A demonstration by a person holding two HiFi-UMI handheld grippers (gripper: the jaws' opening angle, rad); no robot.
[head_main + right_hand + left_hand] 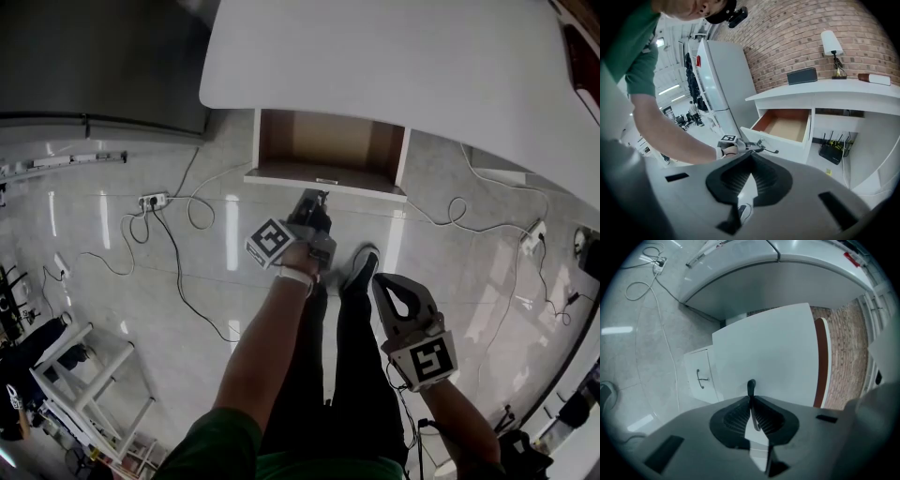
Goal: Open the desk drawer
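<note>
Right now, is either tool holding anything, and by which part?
The left tool is shut on the handle of the drawer, which stands open. The right tool is shut and holds nothing.

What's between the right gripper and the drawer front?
The left gripper, shut on the drawer handle, and the hand holding it, seen in the right gripper view. The right gripper itself is shut, empty.
</note>
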